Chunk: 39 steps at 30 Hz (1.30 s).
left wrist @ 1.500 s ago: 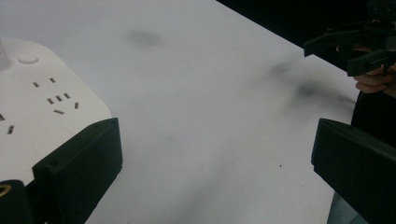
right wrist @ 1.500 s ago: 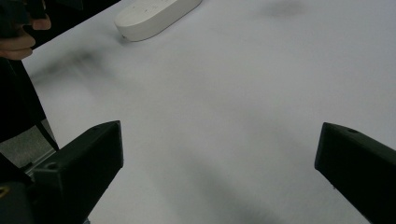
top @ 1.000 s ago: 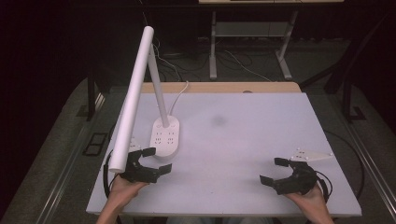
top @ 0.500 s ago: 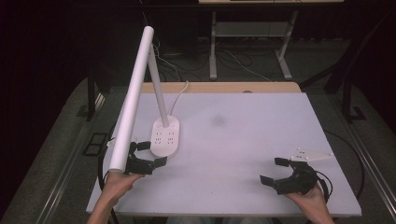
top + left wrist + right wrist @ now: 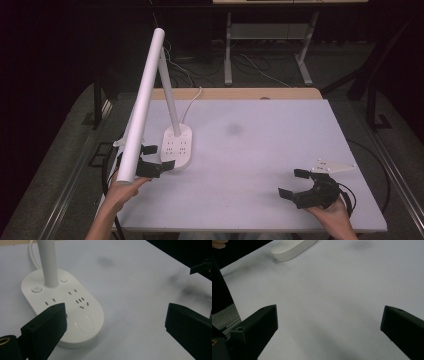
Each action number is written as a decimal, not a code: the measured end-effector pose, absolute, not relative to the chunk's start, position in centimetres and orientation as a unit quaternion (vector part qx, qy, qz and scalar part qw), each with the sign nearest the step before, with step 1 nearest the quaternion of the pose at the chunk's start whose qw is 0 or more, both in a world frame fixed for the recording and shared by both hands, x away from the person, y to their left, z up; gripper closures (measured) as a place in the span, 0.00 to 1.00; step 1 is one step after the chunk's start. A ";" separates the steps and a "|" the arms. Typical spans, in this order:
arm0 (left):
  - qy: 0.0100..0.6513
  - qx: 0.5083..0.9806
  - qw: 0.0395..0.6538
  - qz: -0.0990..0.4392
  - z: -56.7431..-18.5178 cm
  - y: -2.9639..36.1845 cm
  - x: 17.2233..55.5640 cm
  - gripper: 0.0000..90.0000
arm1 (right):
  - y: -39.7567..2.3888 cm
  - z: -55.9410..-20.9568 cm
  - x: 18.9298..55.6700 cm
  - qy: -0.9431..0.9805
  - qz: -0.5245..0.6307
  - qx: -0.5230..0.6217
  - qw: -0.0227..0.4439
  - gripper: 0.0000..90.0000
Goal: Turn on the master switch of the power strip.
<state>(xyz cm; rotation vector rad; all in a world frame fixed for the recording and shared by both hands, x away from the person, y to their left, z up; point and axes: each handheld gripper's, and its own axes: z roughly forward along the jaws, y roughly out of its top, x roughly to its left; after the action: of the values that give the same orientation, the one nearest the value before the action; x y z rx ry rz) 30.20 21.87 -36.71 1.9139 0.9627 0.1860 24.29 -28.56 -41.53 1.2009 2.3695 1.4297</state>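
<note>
Since a second ago the left gripper [image 5: 159, 156] has moved forward and inward to the near end of the white oval plastic lamp base [image 5: 177, 146], while the right gripper [image 5: 296, 183] has stayed near the front right corner of the matte white bench [image 5: 260, 150]. Both sets of jaws stand wide open and hold nothing. In the left gripper view the base [image 5: 62, 310] lies just ahead, one jaw over its near edge, the other well off to the side above bare bench. Judgement: the step in hand is reaching a control on the base; the round power button [image 5: 36, 289] sits beside the white cylindrical lamp post [image 5: 48, 262], so the approach should stay low and slow, press with one jaw tip only, and avoid nudging the post. Base is smooth, glossy, rounded at the rim, with socket slots and a shallow oval pad [image 5: 84, 323]; likely slippery under hard plastic jaws. The long white tubular lamp head [image 5: 142, 102] overhangs the left hand [image 5: 120, 190]; keep clearance beneath it.
</note>
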 end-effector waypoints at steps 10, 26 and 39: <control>0.396 0.789 0.463 0.076 -36.3 22.3 31.4 0.04 | -28.6 -41.5 24.3 0.785 0.473 0.395 0.063 0.01; 0.401 0.792 0.452 0.086 -34.8 23.0 33.6 0.06 | -28.6 -41.6 24.3 0.784 0.475 0.396 0.061 0.01; 0.410 0.793 0.443 0.086 -34.2 23.6 35.5 0.14 | -28.7 -41.6 24.3 0.784 0.475 0.394 0.061 0.01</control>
<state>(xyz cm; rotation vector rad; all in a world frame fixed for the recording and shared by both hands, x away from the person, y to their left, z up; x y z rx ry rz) 35.55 23.61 -34.24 1.9672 1.0164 0.2144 24.34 -28.70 -41.58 1.1918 2.3723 1.4382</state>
